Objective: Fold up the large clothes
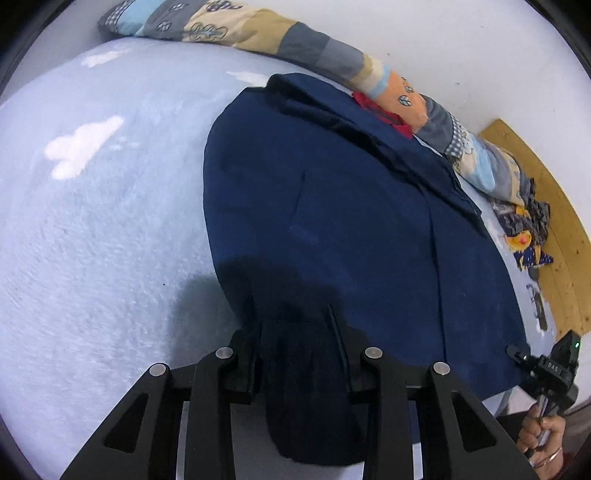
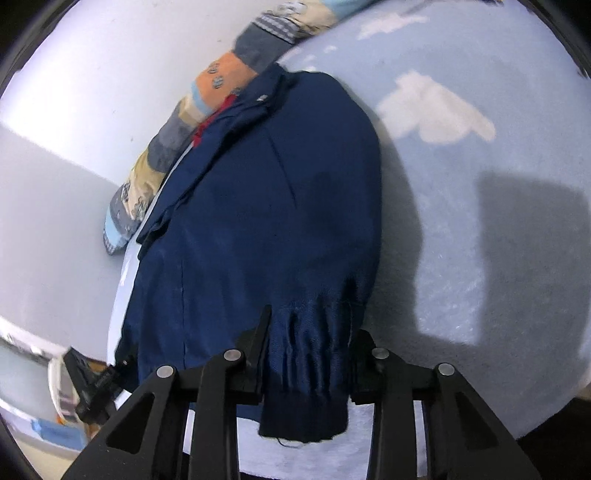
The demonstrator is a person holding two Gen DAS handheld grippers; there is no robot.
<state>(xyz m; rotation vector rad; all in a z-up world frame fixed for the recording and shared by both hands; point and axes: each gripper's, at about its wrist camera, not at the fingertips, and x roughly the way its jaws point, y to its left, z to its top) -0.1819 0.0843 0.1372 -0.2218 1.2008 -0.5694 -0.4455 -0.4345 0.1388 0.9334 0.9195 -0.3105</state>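
Right at the bottom of both wrist views you've got a bunched wad of the navy jacket [image 1: 332, 206] sitting between each claw's fingers. Your left claw [image 1: 303, 354] is clamped on a dark rounded lump of hem, and your right claw [image 2: 306, 354] is pinching the gathered, ribbed-looking edge, with a loose thread hanging off the bottom of it.

Moving out from there, the rest of the jacket lies spread on the pale blue bed [image 1: 92, 221] with the white cloud pattern. Its collar end sits at the upper middle of the frame, touching the patchwork blanket [image 1: 258, 33] that's rolled along the wall. A bit of red cloth [image 1: 384, 114] peeks out just beside the collar.

What I'd worry about:
- Both grips look like a thick bunch rather than a clean flat edge. If you lift and carry it over, I reckon some layers could slide out and the fold lands crooked.
- The collar end is tucked against the blanket, so dragging the jacket might pull that blanket or the red cloth along with it.
- Lower right of the left view, your hand [image 1: 543, 435] on the other handle is close to the jacket's corner, so watch you don't pin it.
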